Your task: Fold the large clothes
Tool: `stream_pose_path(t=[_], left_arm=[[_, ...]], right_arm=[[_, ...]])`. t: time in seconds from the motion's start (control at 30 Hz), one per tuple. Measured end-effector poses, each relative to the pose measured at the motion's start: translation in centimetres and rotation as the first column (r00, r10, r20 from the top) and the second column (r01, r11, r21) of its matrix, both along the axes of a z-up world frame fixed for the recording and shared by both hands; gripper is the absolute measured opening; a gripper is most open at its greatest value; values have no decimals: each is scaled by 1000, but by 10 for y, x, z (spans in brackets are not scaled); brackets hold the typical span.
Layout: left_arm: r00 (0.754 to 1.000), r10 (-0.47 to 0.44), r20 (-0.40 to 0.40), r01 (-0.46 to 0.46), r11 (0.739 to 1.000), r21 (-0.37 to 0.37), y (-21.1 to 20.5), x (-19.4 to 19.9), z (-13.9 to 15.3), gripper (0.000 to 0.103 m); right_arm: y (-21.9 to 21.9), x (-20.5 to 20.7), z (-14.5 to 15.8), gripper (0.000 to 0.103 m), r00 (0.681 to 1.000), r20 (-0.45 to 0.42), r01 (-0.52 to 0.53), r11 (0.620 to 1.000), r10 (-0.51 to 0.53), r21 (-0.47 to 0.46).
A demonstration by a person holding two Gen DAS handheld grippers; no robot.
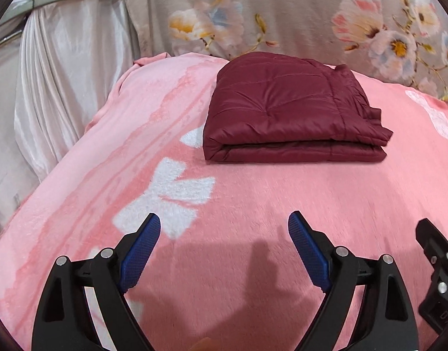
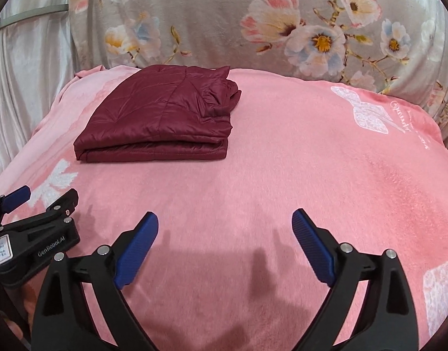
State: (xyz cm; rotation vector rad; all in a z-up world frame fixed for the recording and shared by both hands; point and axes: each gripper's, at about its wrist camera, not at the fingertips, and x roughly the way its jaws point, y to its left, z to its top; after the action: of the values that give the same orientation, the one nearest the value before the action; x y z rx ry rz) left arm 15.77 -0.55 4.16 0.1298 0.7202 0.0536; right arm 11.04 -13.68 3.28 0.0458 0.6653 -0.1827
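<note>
A dark red quilted garment (image 1: pixel 285 108) lies folded into a neat rectangle on the pink blanket (image 1: pixel 253 204), towards the far side; in the right wrist view the same garment (image 2: pixel 162 117) sits at the upper left. My left gripper (image 1: pixel 224 225) hangs open over bare blanket, well short of the garment, nothing between its blue pads. My right gripper (image 2: pixel 225 220) is open too, over the blanket and to the right of the garment. Each gripper shows at the edge of the other's view: the right gripper (image 1: pixel 434 263) and the left gripper (image 2: pixel 33 213).
A grey floral cushion or bedspread (image 2: pixel 282 23) rises behind the blanket. A pale satin curtain (image 1: pixel 63 73) hangs at the left, beyond the blanket's edge. White bow prints (image 1: pixel 168 196) mark the pink blanket.
</note>
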Motion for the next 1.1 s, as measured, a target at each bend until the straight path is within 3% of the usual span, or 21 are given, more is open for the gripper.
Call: stream_pose_path(t=[0.37, 1.1], left_arm=[[999, 27, -25, -27, 1000, 4, 2, 4, -3, 87], [1000, 10, -2, -10, 1000, 25, -6, 4, -2, 87]], right_arm=[[1, 6, -5, 91, 999, -31, -16, 1000, 16, 9], [8, 7, -5, 91, 999, -31, -32, 999, 31, -23]])
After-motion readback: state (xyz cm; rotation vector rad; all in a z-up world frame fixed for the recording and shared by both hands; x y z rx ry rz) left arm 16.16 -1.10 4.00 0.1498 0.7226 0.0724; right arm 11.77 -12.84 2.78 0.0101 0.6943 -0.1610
